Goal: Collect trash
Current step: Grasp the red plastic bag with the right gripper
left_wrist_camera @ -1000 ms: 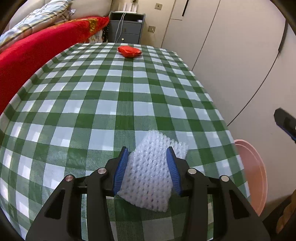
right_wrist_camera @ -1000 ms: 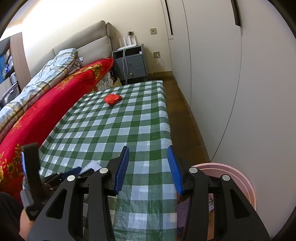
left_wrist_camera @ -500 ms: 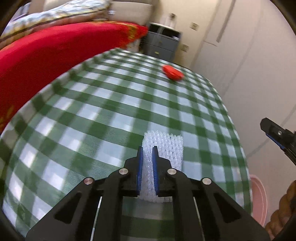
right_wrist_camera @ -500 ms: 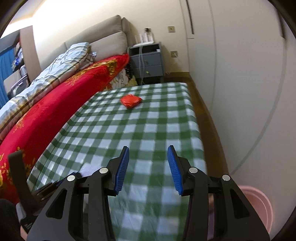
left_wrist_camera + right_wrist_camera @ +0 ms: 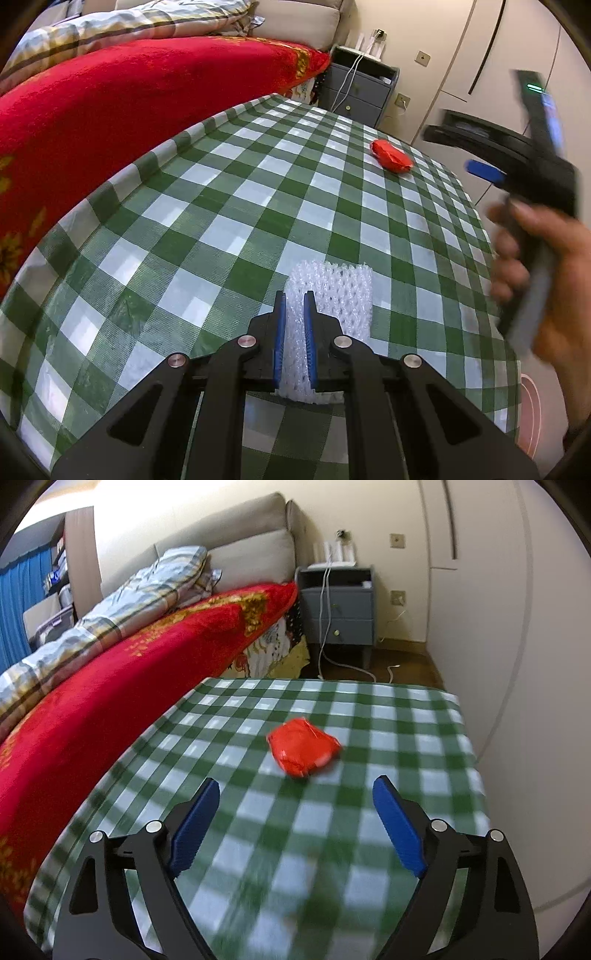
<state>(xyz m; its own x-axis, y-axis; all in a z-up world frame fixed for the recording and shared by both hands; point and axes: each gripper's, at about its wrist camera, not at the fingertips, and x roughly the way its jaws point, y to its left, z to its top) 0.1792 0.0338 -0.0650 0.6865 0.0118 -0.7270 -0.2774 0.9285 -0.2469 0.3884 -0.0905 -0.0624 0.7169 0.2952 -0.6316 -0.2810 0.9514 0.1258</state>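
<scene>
Our left gripper pinches the white foam net, its blue pads pressed into the net's left part near the table's near edge. Our right gripper hangs with its jaws spread wide over the checked cloth, the red wrapper lying just beyond them. A pink bin shows past the table's right corner.

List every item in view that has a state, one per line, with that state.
left tool: shut on the white foam net, pinching it.
white foam net: squeezed at its near end, far end free over the table.
right tool: open, empty, aimed at the red wrapper.
red wrapper: crumpled, lying loose on the checked tablecloth.
pink bin: only its rim shows.
</scene>
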